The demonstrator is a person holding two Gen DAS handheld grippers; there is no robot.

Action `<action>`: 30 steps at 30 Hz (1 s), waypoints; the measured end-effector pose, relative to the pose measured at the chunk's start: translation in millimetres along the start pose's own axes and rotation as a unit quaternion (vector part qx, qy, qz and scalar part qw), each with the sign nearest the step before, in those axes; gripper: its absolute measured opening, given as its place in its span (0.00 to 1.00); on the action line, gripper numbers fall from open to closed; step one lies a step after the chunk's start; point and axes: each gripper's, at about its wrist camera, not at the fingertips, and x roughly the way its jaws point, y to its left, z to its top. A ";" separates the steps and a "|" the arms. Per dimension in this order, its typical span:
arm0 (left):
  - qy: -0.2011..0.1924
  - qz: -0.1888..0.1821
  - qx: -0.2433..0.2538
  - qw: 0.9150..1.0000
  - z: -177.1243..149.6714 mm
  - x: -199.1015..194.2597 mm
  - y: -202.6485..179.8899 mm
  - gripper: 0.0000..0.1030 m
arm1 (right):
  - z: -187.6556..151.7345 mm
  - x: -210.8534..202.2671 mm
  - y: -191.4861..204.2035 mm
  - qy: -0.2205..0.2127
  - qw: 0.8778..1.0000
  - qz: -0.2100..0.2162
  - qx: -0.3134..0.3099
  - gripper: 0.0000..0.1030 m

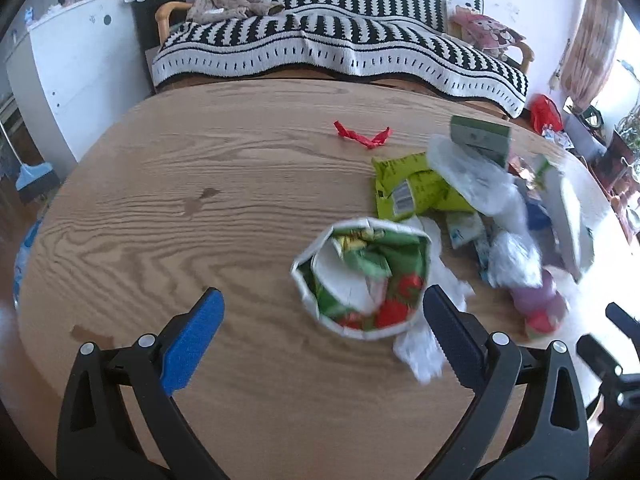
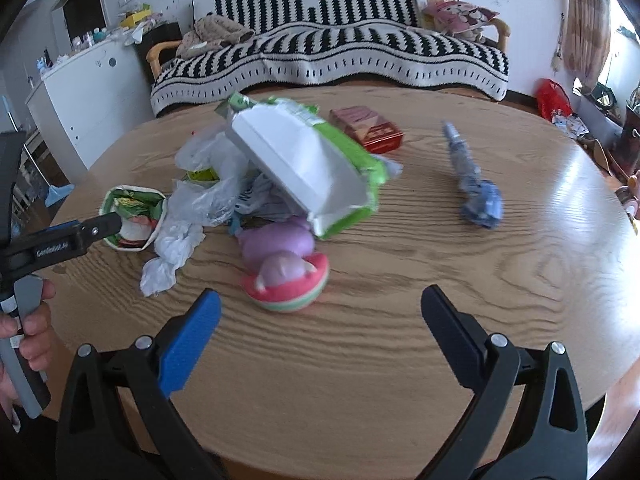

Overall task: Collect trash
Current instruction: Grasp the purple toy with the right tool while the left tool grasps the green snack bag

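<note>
Leftmost, the left gripper hangs with jaws wide beside an open paper carton stuffed with wrappers on the desk. Right of it sits the trash pile, then the right gripper, jaws wide, holding nothing.

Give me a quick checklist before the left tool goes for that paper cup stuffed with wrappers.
1. Left tool open: ok, jaws spread wide.
2. Paper cup lined up between the jaws: ok; it sits toward the right finger.
3. Cup free of other trash: not ok, crumpled white plastic lies against its side.
4. Right tool out of the way: ok, it is open and empty over bare table, near the pink toy.
5. Cup's contents secure: cannot tell.
6. Stray red wrapper left for later: ok, it lies apart from the pile.
</note>
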 end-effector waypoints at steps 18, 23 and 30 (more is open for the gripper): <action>-0.001 0.007 0.005 1.000 5.9 24.0 2.5 0.48 | 6.4 51.0 34.8 0.014 0.998 0.017 -0.051 0.47; -0.014 0.005 -0.008 1.000 8.4 7.9 5.4 0.48 | 4.7 33.5 28.7 0.005 0.998 0.034 -0.048 0.46; -0.028 0.009 -0.015 0.999 9.1 -5.3 4.3 0.48 | 9.4 -8.1 3.5 -0.034 0.997 0.062 -0.024 0.45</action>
